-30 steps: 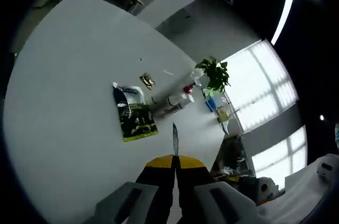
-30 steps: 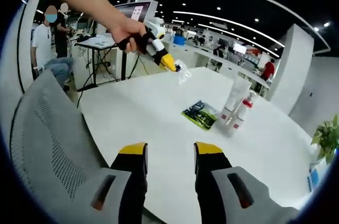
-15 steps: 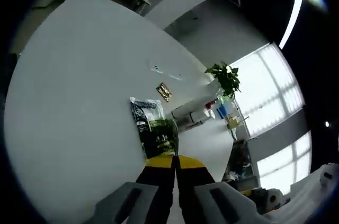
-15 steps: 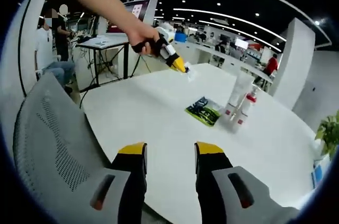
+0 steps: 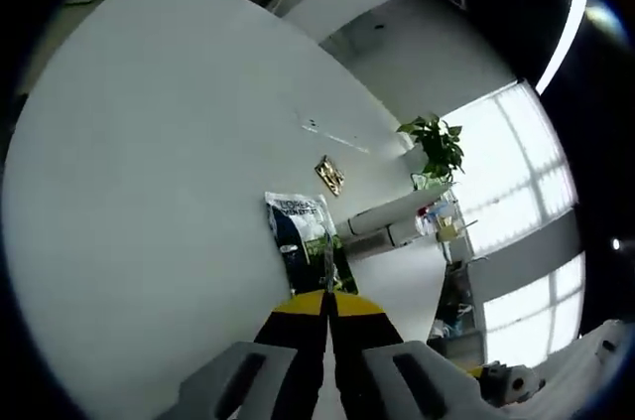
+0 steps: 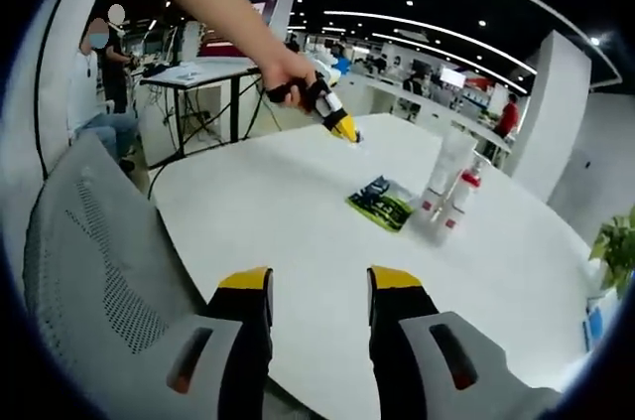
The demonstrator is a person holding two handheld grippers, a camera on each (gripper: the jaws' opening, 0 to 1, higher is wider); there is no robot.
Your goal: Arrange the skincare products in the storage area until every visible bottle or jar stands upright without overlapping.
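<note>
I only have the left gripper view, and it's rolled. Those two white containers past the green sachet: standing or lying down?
Observer: Standing. In the right gripper view the tall white tube is upright on its cap, and the red-capped bottle is upright beside it.
Operator: Where's my right gripper?
Observer: The right gripper is open and empty at the near table edge, well short of the green sachet.
Operator: How high is the left one?
Observer: The left gripper is held above the table, not touching it, jaws shut on a small clear item.
</note>
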